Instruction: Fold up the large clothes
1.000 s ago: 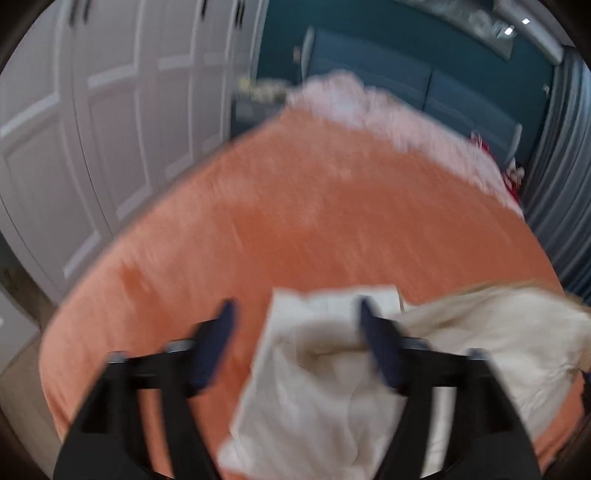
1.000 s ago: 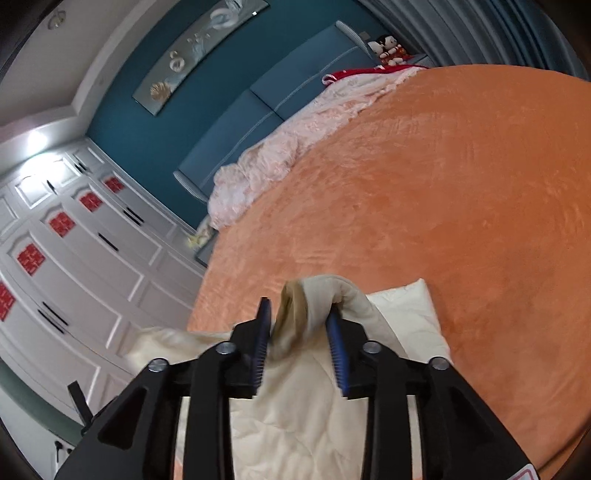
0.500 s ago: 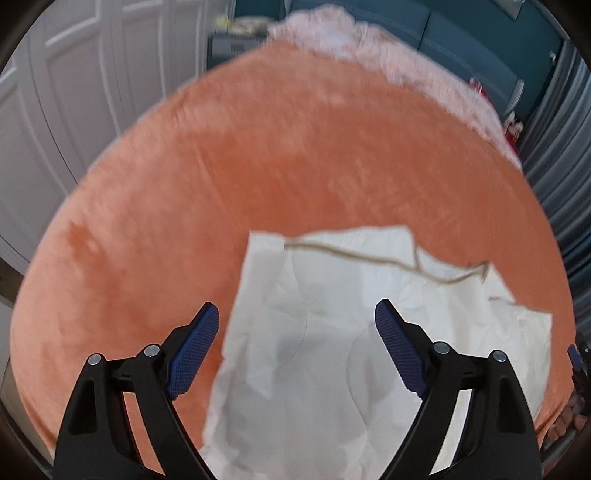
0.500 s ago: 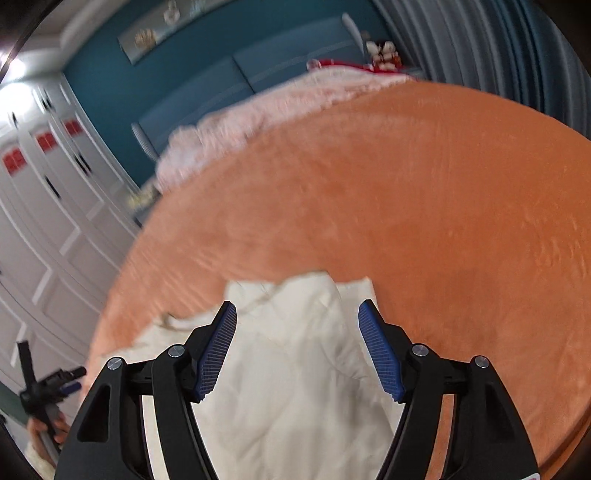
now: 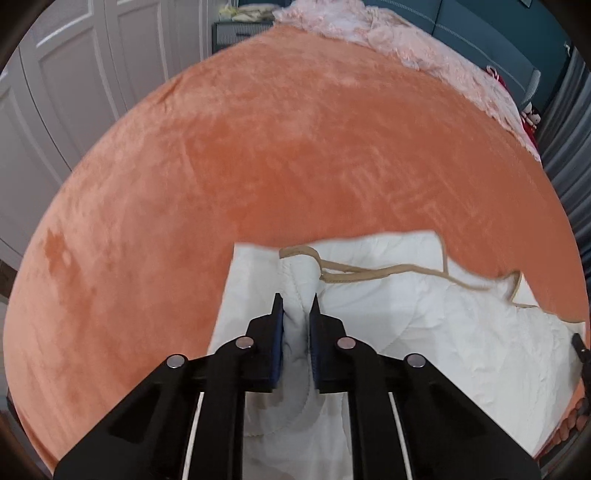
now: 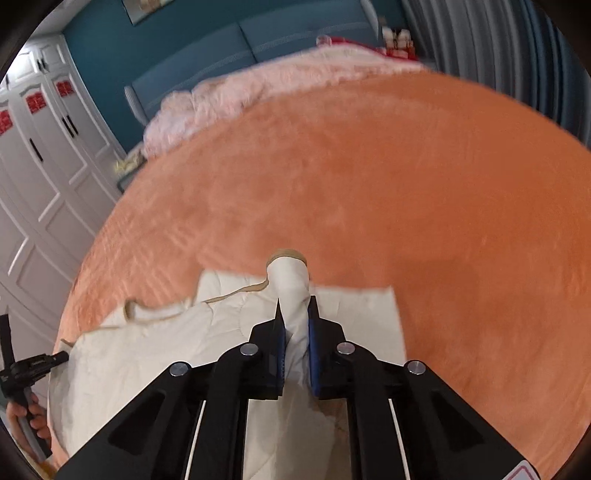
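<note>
Ahead of your grippers spreads a plush orange bedspread (image 5: 295, 166), with a rumpled pale pink blanket (image 6: 229, 96) bunched along its far edge. Beyond that stands a padded teal headboard (image 6: 258, 48) against a dark teal wall (image 6: 99, 33). Left of your grippers run white panelled wardrobe doors (image 6: 40, 155) with black handles; pleated grey curtains (image 6: 517, 48) hang far right.

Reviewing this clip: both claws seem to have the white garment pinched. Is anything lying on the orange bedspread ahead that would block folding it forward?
Nothing visible does. The left claw and right claw each grip a bunch of the white garment. The orange bedspread beyond it shows bare up to the pink blanket at the far edge.
</note>
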{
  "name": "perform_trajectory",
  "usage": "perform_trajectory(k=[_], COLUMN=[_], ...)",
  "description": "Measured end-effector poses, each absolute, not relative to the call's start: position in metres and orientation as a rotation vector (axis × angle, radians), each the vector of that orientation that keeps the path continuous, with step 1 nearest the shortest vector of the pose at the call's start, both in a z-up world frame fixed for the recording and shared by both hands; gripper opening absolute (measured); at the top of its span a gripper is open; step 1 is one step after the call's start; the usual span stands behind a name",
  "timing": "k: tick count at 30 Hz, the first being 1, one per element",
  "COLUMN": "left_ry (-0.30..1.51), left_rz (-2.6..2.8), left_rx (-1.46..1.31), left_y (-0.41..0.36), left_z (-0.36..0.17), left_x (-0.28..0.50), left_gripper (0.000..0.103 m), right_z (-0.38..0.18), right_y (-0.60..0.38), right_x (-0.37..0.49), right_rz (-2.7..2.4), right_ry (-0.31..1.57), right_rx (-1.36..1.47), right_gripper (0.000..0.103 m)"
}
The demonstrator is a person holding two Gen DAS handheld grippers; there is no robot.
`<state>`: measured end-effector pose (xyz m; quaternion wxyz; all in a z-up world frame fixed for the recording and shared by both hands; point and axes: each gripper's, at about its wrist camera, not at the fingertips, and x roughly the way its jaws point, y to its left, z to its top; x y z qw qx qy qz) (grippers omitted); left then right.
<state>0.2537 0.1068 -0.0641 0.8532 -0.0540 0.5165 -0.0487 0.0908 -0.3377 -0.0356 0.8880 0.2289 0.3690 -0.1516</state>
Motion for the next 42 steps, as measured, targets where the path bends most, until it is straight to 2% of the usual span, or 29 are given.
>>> perform_trajectory(k=[3, 10, 16, 33, 35, 37, 39, 42], left_ry=[1.072, 1.098, 1.083, 0.942, 0.948, 0.948, 0.927, 0.909], left_rz=[-0.089, -0.020, 0.005, 0.058, 0.060, 0.080, 0.064, 0.010], left_rx=[-0.111, 0.057, 0.111, 0.178, 0.177, 0.189, 0.150, 0.068], left_y=[0.103, 0.074, 0.066, 0.053, 0.055, 0.059, 0.067, 0.072], left_z=[-0.060, -0.092, -0.114, -0.132, -0.127, -0.112, -0.091, -0.055], left_x=[0.264, 0.281, 0.285, 0.274, 0.274, 0.270, 0.262, 0.246], left_gripper=[0.011, 0.011, 0.013, 0.015, 0.019, 0.035, 0.043, 0.043], right_z=[-0.032, -0.079, -0.101, -0.122, -0.117, -0.098, -0.064, -0.033], right_y=[-0.346, -0.352, -0.346, -0.338, -0.340, -0.343, -0.339, -0.318], right_x=[0.095, 0.117, 0.128, 0.135, 0.136, 0.134, 0.118, 0.109], right_rz=[-0.345, -0.420, -0.437, -0.448, -0.440, -0.460, -0.478, -0.411], right_ry=[0.741, 0.876, 0.919, 0.900, 0.917, 0.915, 0.827, 0.767], right_rx=[0.487, 0.469, 0.415, 0.355, 0.357, 0.349, 0.349, 0.359], right_gripper=[0.009, 0.009, 0.009, 0.011, 0.012, 0.020, 0.026, 0.027])
